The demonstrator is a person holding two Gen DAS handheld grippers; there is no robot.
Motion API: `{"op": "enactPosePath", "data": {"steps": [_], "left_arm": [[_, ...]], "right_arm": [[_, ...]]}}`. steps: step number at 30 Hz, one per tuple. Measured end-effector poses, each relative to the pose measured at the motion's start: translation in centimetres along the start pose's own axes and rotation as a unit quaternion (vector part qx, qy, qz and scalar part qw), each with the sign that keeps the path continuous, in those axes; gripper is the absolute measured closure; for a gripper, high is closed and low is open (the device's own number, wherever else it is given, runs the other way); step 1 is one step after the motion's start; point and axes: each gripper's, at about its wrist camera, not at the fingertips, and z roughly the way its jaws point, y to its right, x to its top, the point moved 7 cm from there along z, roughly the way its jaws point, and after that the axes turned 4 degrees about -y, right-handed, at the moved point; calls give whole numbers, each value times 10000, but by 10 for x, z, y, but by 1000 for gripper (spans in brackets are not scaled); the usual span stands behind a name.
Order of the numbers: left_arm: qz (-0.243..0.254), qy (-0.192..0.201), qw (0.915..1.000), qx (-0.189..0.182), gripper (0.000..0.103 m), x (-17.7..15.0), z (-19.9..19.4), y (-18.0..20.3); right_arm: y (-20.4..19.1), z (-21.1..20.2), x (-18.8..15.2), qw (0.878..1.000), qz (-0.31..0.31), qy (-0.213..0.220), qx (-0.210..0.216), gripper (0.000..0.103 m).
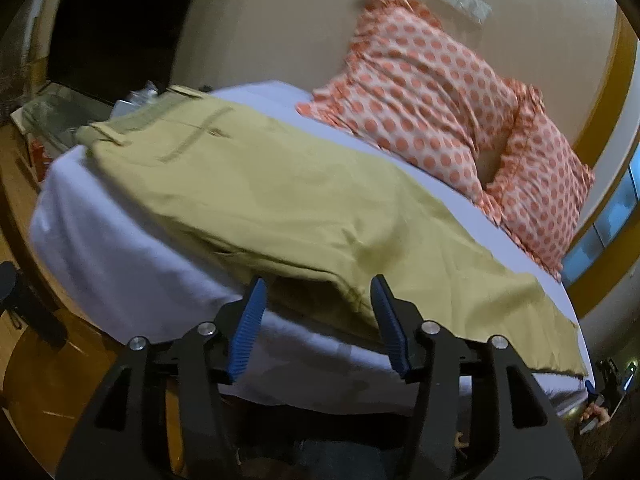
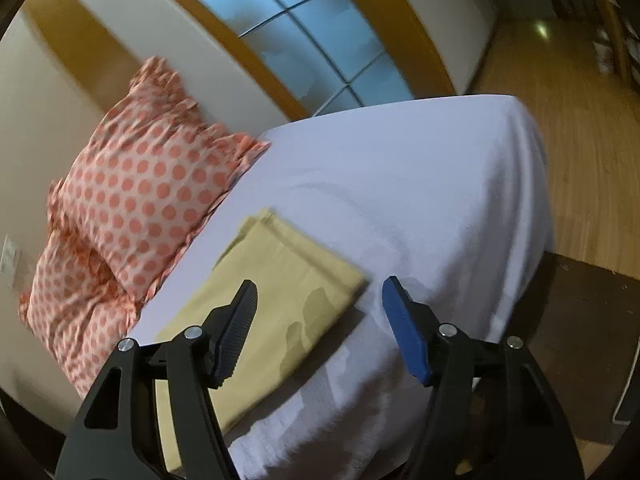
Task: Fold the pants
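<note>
Left wrist view. The pants (image 1: 256, 196) lie lengthwise on the bed (image 1: 120, 248), waistband at the far end, one leg apparently already laid over the other. The left gripper (image 1: 318, 304) stands wide open with nothing between its blue pads (image 1: 247, 332), its tips just short of the near long edge of the pants, where a loose fold lifts off the sheet. Judged step: the lengthwise fold looks done and the crosswise fold is not yet begun. The next move calls for closing on this near edge through both layers. The pillows (image 1: 436, 120) lie beyond the pants, against the wall; between them and the pants is a strip of bare sheet. On the near side the pants run close to the mattress edge, so little margin remains there.

Right wrist view. The leg hems form a squared corner of the pants (image 2: 280, 292) on the sheet. The right gripper (image 2: 318, 300) is likewise wide open and empty, one finger above the cloth, the other above bare sheet past the hem. To the side of the pants away from the pillows (image 2: 144, 188), the bed (image 2: 420, 200) offers broad open sheet up to its rounded edge, then wooden floor (image 2: 580, 160). Grasping the hem corner appears to be the requirement here.
</note>
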Motion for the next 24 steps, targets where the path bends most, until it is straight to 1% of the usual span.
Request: {"op": "enactPosePath", "data": {"steps": [1,2,4,5,6,9,10,12,14,16,17,18,19,20,21,22,23,24], "left_arm": [[-64,73,10000,5,46,1,-5,-4],[-131,150,9998,15,45,3,-9,-8],[-254,297,9992,91,44,7,-16,-16],[-291,344,9989,139,44,10,-18,-20],[-337,388,9985,188,43,12,-19,-24],[-496,462,9974,252,42,18,-21,-37],[-530,479,9971,259,42,19,-21,-40],[-611,531,9963,295,42,21,-22,-48],[-693,581,9954,316,41,24,-23,-55],[-749,616,9947,327,41,26,-25,-59],[-772,636,9944,336,39,27,-26,-60],[-795,662,9940,343,38,28,-26,-62],[-802,673,9939,336,37,30,-27,-62],[-806,674,9939,323,37,31,-26,-62],[-817,680,9938,323,36,31,-26,-62],[-838,682,9936,317,36,31,-26,-62],[-855,670,9937,293,35,32,-25,-63],[-905,644,9935,260,35,33,-25,-65]], "right_arm": [[-6,4,-5,9999,-133,-40,92,41],[-11,6,-8,9996,-286,3,73,43],[-20,14,-15,9986,-432,-109,292,74],[-22,18,-17,9982,-445,-149,384,82],[-24,21,-18,9975,-545,-81,431,97],[-34,21,-14,9951,-784,97,597,99],[-44,18,-12,9935,-878,118,713,99],[-79,10,-12,9874,-1202,176,1013,100],[-126,2,-19,9762,-1601,142,1459,100],[-194,-8,-42,9540,-2136,-40,2102,100],[-225,-12,-58,9407,-2373,-178,2417,100],[-264,-17,-85,9207,-2672,-411,2814,100],[-292,-19,-109,9038,-2891,-629,3094,100],[-327,-21,-146,8786,-3154,-992,3446,100],[-348,-20,-175,8607,-3342,-1282,3621,100],[-366,-16,-207,8414,-3589,-1622,3701,99],[-381,-11,-243,8206,-3900,-2005,3665,97],[-392,-4,-287,7928,-4310,-2472,3531,90]]}}
